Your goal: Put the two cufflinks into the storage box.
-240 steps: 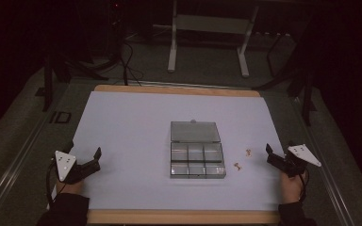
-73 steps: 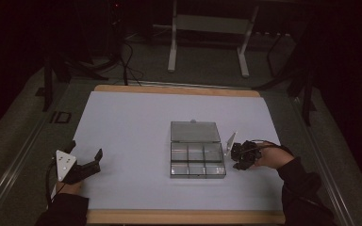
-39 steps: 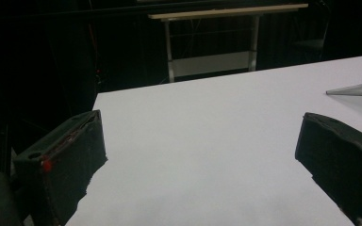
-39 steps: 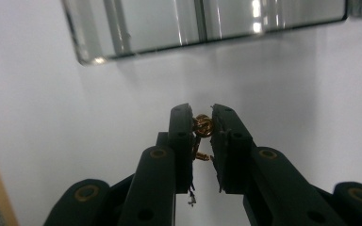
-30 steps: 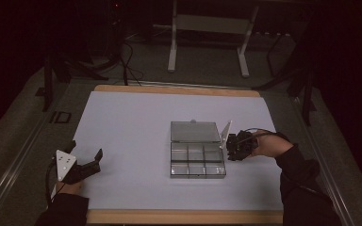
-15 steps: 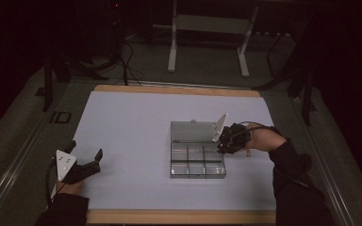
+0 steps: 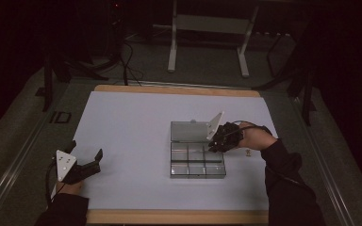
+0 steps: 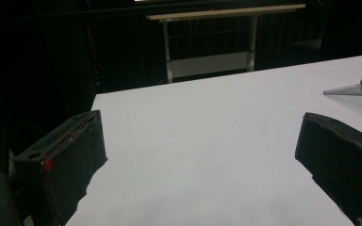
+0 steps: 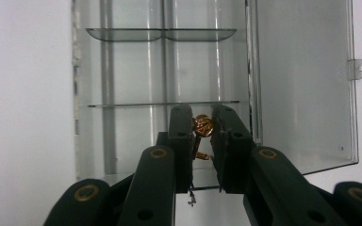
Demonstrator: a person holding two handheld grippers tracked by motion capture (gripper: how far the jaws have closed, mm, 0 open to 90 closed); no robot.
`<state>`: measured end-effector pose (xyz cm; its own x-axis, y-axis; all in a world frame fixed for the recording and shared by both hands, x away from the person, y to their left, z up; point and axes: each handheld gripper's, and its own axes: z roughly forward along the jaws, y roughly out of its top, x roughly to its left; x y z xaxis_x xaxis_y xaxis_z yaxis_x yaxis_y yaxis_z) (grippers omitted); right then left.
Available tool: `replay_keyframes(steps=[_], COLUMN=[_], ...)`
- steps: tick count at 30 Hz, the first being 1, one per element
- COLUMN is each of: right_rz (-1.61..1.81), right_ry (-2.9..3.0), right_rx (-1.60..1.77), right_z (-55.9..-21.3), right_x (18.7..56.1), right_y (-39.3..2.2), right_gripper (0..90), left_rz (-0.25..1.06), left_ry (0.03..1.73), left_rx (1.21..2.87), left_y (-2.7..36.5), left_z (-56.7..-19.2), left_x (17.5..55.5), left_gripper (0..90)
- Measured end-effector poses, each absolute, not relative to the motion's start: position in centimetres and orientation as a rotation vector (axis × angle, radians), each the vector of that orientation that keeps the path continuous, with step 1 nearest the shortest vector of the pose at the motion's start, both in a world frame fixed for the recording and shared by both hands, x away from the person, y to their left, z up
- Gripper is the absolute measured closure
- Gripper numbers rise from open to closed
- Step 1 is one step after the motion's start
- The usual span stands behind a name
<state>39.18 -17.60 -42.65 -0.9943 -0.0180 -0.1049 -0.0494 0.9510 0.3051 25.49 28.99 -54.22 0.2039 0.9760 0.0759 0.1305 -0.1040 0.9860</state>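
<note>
While the left gripper gapes, the right gripper clamps one brass screw above one six-compartment box.

Right claw clamping gold screw, above clear compartment box, lid open

The high view looked forward and down from above the near edge on the whole white-topped wooden table, from far off. The left gripper view sat low near the tabletop, facing across it. The right gripper view hung close over the clear plastic compartment box, which the high view showed at centre right
</note>
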Motion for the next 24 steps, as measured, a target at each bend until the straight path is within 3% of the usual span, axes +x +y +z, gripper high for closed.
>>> replay_keyframes(steps=[24], right_rz=[0.38], right_ry=[3.015], right_rx=[-0.074], right_z=[-48.4], right_x=[41.0], right_y=[-16.8], right_gripper=[78.4], left_rz=[1.053], left_ry=[1.116], left_rx=[1.466], left_y=[29.0], left_z=[-54.2], left_x=[25.5], left_gripper=[2.6])
